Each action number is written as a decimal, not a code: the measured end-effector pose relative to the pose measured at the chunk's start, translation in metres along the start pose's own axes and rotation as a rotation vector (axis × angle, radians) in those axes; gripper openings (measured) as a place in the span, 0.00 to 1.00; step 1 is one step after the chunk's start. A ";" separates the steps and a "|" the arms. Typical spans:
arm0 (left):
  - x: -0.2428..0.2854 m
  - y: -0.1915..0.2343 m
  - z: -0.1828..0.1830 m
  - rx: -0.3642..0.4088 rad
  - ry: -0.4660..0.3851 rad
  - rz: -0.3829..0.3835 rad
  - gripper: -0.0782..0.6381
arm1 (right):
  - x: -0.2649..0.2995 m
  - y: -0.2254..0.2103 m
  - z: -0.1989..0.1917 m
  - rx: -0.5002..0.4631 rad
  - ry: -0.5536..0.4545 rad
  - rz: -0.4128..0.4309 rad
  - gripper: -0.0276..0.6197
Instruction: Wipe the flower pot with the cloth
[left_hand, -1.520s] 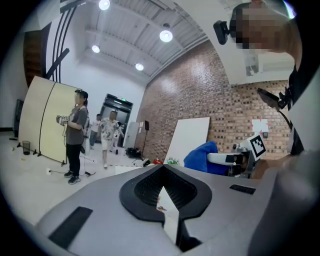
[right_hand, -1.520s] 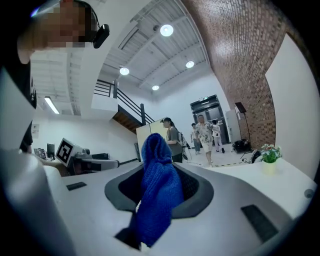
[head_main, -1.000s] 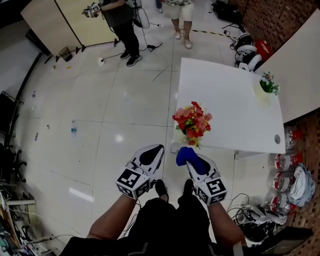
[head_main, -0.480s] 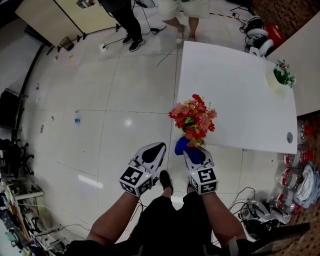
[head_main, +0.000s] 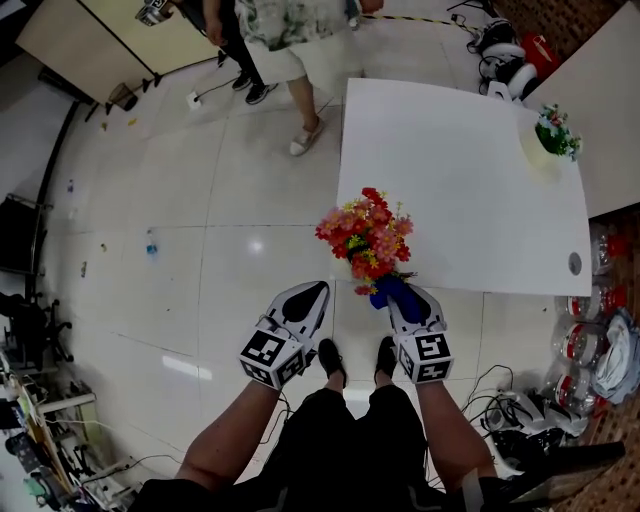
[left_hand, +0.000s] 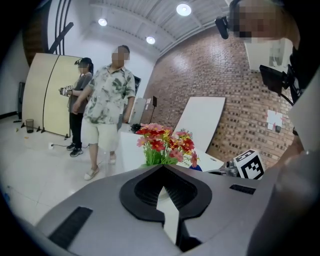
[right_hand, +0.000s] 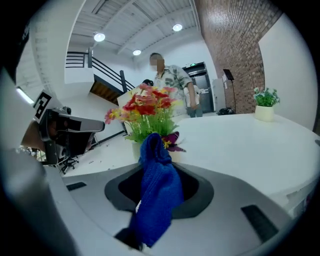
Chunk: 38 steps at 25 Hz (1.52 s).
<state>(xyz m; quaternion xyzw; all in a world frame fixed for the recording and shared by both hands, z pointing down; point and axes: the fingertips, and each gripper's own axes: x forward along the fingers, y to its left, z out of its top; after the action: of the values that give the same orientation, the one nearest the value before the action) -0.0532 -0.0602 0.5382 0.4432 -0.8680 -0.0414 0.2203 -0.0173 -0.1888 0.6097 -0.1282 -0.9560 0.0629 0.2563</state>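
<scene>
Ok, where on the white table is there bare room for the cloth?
The table is bare across its middle, between the potted flowers at its near left corner and the small plant at the far right. Crowded only by the flowers, where the right hand-held gripper holds the cloth.

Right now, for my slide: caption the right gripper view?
Right tongs clamp a blue knitted cloth before the pale flower pot.

The bunched blue cloth rises just before the pale, upright flower pot.
</scene>
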 end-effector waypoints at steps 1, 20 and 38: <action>0.003 -0.003 0.000 0.003 0.000 -0.005 0.11 | -0.002 -0.008 -0.001 0.005 -0.002 -0.013 0.22; -0.016 -0.044 0.021 0.029 -0.058 -0.015 0.11 | -0.061 0.005 0.006 0.002 -0.010 0.086 0.22; -0.017 -0.111 0.078 0.039 -0.170 0.017 0.11 | -0.104 -0.025 0.064 -0.082 -0.092 0.176 0.22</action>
<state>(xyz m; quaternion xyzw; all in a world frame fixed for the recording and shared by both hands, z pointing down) 0.0062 -0.1230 0.4326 0.4347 -0.8880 -0.0600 0.1376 0.0320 -0.2449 0.5096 -0.2187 -0.9536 0.0518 0.2005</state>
